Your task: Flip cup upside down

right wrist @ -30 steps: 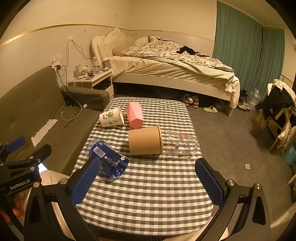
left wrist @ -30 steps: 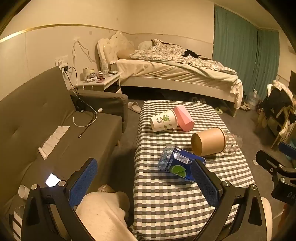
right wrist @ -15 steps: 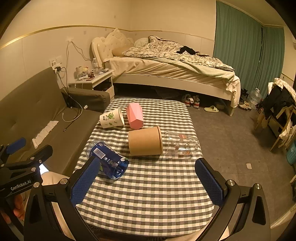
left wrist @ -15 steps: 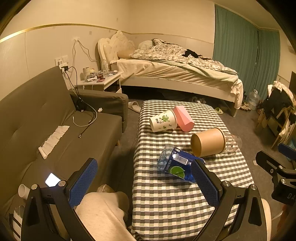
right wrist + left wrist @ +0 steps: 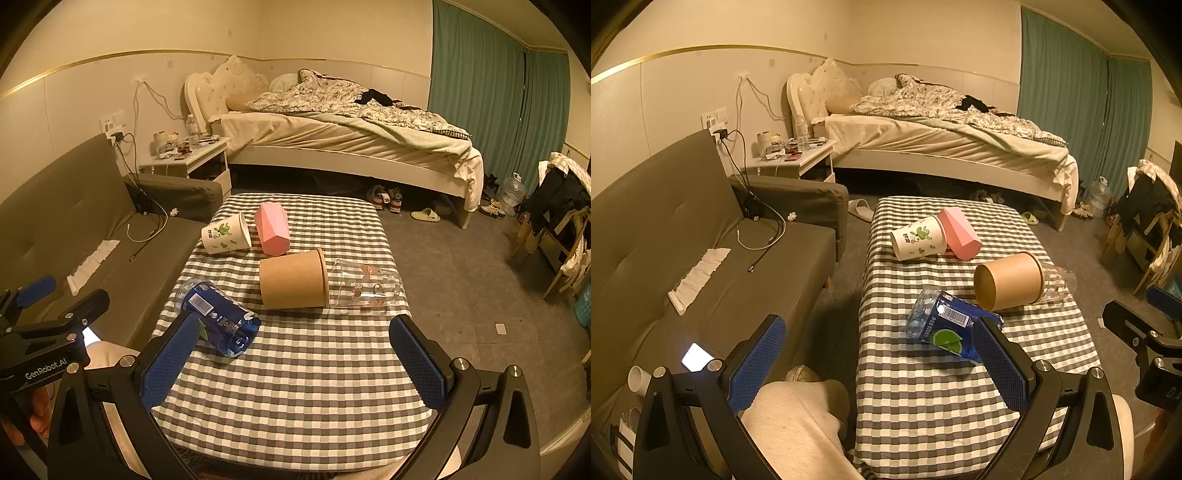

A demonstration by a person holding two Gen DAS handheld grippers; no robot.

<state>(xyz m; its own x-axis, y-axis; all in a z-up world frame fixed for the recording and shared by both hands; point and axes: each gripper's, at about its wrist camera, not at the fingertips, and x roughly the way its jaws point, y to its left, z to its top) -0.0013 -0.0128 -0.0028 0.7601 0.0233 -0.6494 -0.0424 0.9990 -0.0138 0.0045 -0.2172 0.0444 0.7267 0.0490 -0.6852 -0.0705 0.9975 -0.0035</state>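
Several cups lie on their sides on the checked table (image 5: 295,387): a white paper cup with green print (image 5: 226,235) (image 5: 918,238), a pink faceted cup (image 5: 272,229) (image 5: 960,233), a brown paper cup (image 5: 293,284) (image 5: 1008,281), a clear printed cup (image 5: 364,288) (image 5: 1057,282) and a blue-labelled clear cup (image 5: 218,317) (image 5: 945,328). My left gripper (image 5: 879,363) is open and empty, near the table's left front edge. My right gripper (image 5: 293,360) is open and empty above the table's front part. Neither touches a cup.
A grey sofa (image 5: 683,258) with cables, a tissue and a lit phone (image 5: 696,356) stands left of the table. A bed (image 5: 351,147) and nightstand (image 5: 188,162) are behind. A chair with clothes (image 5: 561,218) stands at the right. My knee (image 5: 798,424) is below the left gripper.
Both views have shifted only slightly; the cups have not moved and both grippers stay open.
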